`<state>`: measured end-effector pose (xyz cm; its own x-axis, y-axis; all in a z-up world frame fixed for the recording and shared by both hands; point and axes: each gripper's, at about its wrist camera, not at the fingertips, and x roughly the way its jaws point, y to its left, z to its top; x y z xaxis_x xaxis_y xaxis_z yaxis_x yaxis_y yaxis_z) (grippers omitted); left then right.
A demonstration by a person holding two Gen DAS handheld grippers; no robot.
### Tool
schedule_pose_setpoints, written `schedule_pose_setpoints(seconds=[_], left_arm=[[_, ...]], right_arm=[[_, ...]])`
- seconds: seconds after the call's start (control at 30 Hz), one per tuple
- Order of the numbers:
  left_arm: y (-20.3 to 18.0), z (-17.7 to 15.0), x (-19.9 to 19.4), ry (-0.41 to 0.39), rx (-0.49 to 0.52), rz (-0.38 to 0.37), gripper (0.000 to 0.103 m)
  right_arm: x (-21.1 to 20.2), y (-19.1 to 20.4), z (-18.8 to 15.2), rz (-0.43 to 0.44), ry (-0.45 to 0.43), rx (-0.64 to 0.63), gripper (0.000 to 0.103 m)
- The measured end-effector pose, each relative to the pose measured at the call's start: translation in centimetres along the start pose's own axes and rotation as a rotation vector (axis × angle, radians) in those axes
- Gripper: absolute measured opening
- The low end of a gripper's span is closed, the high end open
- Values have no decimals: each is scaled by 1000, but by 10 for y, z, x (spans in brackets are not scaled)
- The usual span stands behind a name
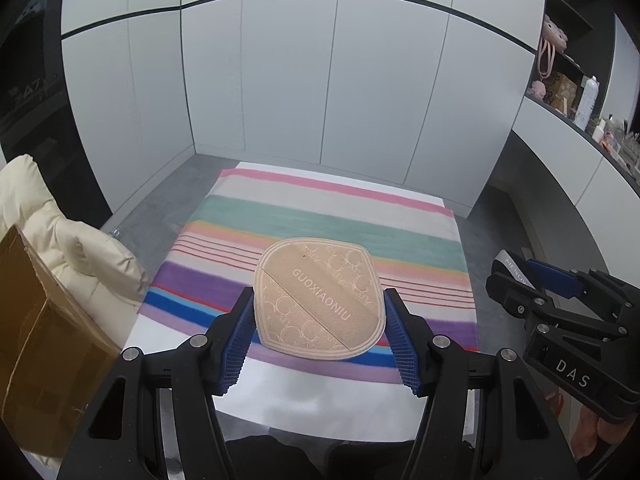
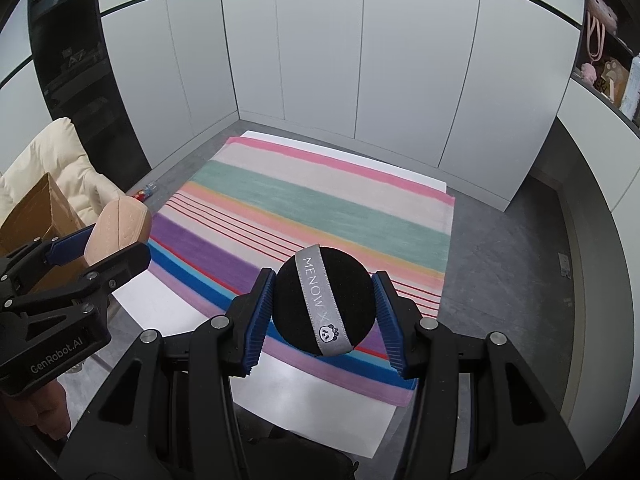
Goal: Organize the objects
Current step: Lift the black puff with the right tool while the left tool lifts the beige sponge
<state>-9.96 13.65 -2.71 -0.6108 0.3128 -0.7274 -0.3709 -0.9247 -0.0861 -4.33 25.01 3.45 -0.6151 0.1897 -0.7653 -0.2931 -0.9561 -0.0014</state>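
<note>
Left wrist view: the left gripper (image 1: 320,320) stands about half open and is closed on a beige powder puff (image 1: 316,300), its blue ribbed pads (image 1: 236,344) pressing the puff's two side edges. The puff bears the lettering GUOXIAONIU and is held flat-face toward the camera, clear of the striped cloth (image 1: 320,216) that lies ahead of and below the fingers. The cloth covers a white table (image 1: 320,404). To the left of the gripper sit a cardboard box (image 1: 44,340) and a cream padded jacket (image 1: 68,240). To the right, the right gripper (image 1: 532,276) appears side-on, a grey ribbon end showing at its tips. Right wrist view: the right gripper (image 2: 324,308) is narrowly set and is clamped on a black round puff (image 2: 324,300), pads touching its left and right rim. A grey ribbon (image 2: 324,304) printed MENOW with a small panda mark crosses the puff's face. This puff also hangs above the cloth's near stripes. To the left, the left gripper (image 2: 116,240) is seen holding the beige puff (image 2: 120,228) edge-on, near the box (image 2: 40,216). The two grippers are apart, not touching.
</note>
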Motion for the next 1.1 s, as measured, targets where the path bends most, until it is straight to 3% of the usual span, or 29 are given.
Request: schedule_pose_setpoints(seconds=[1.1], left_arm=[[57,-2,-14,-43,-77,68,63]], right_arm=[[18,62,12,66,3,-92,51]])
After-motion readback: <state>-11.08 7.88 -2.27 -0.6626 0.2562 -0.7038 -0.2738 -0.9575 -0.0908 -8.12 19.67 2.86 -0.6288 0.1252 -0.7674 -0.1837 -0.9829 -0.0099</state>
